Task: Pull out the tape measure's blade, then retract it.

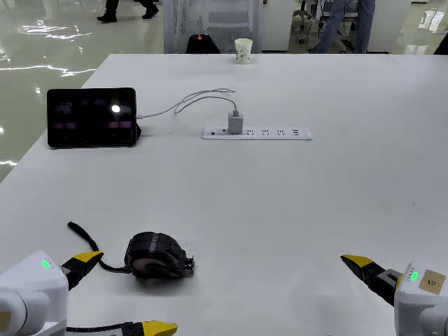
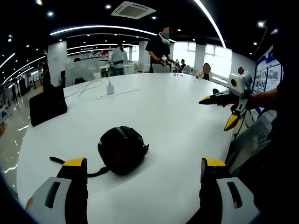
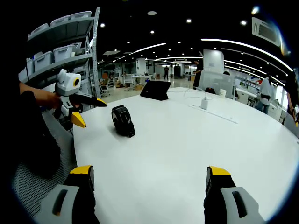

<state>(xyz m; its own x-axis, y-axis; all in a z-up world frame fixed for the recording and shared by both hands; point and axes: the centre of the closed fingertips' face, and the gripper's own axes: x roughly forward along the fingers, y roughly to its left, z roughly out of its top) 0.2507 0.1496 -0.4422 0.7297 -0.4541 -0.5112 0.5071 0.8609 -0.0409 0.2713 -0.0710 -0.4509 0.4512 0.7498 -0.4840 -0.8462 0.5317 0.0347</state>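
Observation:
A black tape measure point(image 1: 157, 256) lies on the white table point(image 1: 280, 203) near its front edge, with its strap point(image 1: 82, 234) trailing left. The blade is inside the case. My left gripper point(image 1: 122, 292) stands open just in front of the tape measure point(image 2: 122, 149), its yellow-tipped jaws wide apart and touching nothing. In the left gripper view my left gripper point(image 2: 144, 163) has the case between and beyond its tips. My right gripper point(image 3: 149, 170) is open over bare table far to the right, its one fingertip point(image 1: 357, 263) showing in the head view. The tape measure point(image 3: 123, 121) lies well away from it.
A dark tablet point(image 1: 91, 117) stands at the back left, wired to a charger point(image 1: 235, 124) in a white power strip point(image 1: 255, 132). A paper cup point(image 1: 243, 50) sits at the far edge. People stand beyond the table. Shelving point(image 3: 65, 42) rises behind the left gripper.

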